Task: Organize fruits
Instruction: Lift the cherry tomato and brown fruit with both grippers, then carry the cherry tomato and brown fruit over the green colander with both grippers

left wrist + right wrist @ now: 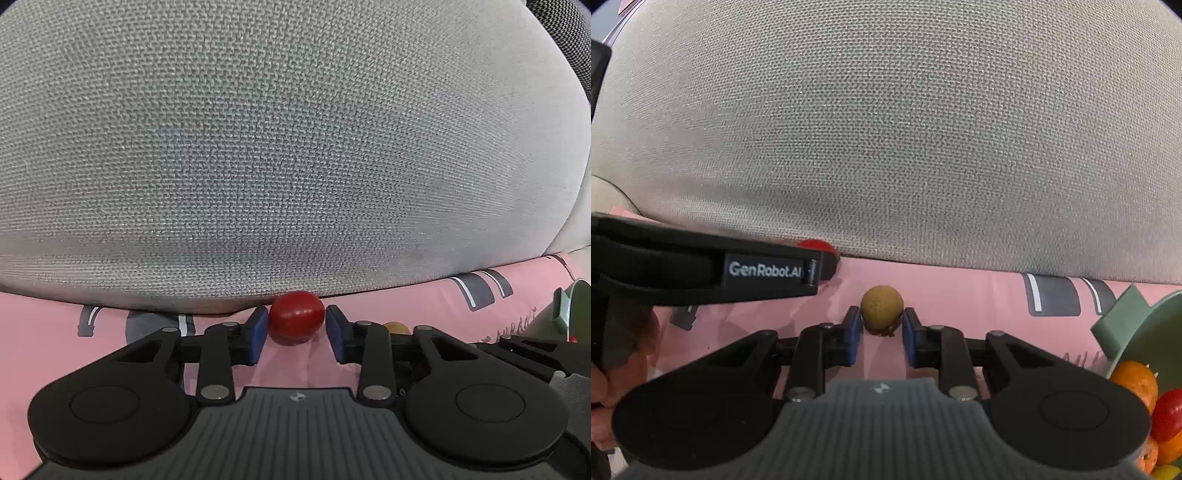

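Grey cushion (pixel 280 147) bulges over pink sheet (pixel 388 306); both fruits sit at its lower edge, likely rolled there. Green bowl (pixel 1123 325) right of cushion already holds oranges, probably the destination. Left gripper (pixel 296 330) brackets red fruit (pixel 296 319), pads at its sides, contact unclear. Right gripper (pixel 880 330) pinches brown fruit (pixel 881 308), ready to lift.

Left-wrist view: tomato (pixel 296 319) at centre btwn left claw (pixel 296 334) tips, cushion (pixel 280 147) behind. Right-wrist view: kiwi (pixel 881 307) centre, bowl (pixel 1137 332) w/ fruit lower right.
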{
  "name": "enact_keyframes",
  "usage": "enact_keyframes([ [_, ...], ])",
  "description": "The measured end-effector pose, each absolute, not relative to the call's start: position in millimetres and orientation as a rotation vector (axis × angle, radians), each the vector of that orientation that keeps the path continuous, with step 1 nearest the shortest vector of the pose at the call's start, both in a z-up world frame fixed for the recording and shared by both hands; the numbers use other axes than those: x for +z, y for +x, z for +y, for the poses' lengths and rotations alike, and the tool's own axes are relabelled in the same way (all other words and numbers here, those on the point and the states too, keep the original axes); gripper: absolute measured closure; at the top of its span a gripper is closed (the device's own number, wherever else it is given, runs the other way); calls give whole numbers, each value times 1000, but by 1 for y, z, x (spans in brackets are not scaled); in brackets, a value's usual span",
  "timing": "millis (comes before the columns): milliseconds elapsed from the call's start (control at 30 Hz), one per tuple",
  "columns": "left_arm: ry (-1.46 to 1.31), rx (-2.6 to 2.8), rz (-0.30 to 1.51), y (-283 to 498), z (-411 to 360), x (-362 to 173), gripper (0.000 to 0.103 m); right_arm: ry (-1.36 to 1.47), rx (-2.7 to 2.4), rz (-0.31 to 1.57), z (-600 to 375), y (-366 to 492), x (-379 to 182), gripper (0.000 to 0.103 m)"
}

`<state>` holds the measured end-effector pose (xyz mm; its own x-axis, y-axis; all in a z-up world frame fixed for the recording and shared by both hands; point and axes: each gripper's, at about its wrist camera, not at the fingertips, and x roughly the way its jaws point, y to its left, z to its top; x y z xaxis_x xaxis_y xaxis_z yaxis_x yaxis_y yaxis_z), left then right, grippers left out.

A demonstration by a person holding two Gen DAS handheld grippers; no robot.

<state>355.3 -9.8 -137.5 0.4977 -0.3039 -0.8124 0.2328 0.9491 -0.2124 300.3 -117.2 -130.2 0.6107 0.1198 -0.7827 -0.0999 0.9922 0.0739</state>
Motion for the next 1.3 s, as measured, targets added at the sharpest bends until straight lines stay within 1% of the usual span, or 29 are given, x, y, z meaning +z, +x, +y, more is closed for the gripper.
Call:
enact_keyframes([
  [133, -90, -336, 1002, 359, -13, -140, 67, 27, 131, 902, -120, 298, -129, 83],
  [333, -89, -328, 993, 351, -9, -129, 67, 18, 144, 886, -121, 279, -121, 83],
  [533, -104, -301, 971, 329, -2, -101, 67, 16, 165, 861, -123, 269, -103, 83],
  [800, -105, -277, 931, 289, -1, -54, 67, 25, 194, 808, -134, 227, -63, 83],
  [1000, -82, -298, 887, 249, -11, -23, 67, 32, 209, 766, -149, 185, -38, 83],
  [1300, 14, -337, 841, 196, -44, 5, 67, 33, 208, 706, -180, 126, -11, 83],
])
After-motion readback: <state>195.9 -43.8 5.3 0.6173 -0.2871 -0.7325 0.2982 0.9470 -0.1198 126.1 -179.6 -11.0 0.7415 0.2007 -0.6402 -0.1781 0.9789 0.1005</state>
